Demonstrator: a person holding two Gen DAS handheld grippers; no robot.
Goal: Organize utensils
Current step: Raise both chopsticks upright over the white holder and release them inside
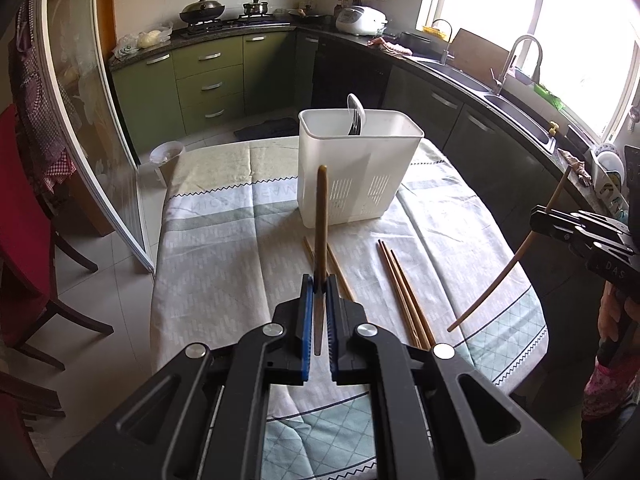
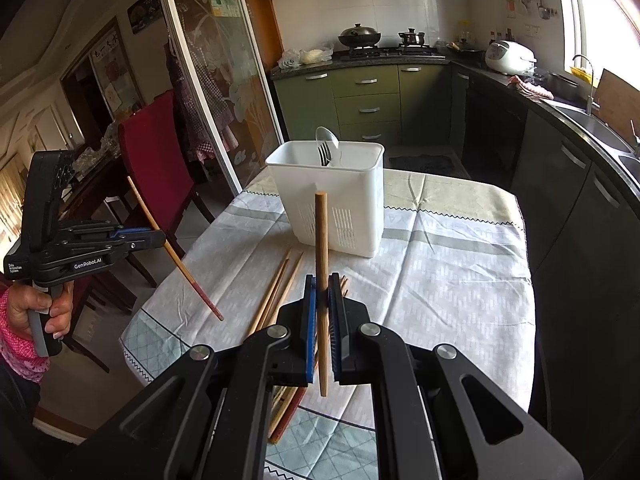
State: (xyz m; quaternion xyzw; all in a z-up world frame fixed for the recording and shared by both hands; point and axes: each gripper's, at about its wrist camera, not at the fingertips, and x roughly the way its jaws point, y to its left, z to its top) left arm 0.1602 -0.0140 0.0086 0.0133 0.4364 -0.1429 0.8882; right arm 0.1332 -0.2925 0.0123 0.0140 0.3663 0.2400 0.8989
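A white utensil holder (image 1: 356, 168) stands on the clothed table (image 1: 224, 240) with a spoon and fork (image 1: 355, 116) in it; it also shows in the right wrist view (image 2: 332, 196). My left gripper (image 1: 319, 286) is shut on a chopstick (image 1: 321, 216), held upright above the table. My right gripper (image 2: 323, 286) is shut on another chopstick (image 2: 321, 248), also upright. Each gripper shows in the other's view: the right one (image 1: 538, 216) at the right edge, the left one (image 2: 160, 238) at the left. Several loose chopsticks (image 1: 402, 292) lie on the cloth in front of the holder, and show in the right wrist view (image 2: 276, 292).
A red chair (image 2: 156, 168) stands at the table's left side. Green kitchen cabinets (image 1: 208, 84), a stove with pots (image 1: 202, 10) and a sink counter (image 1: 500, 92) lie beyond the table. A small bin (image 1: 166, 158) sits on the floor past the far corner.
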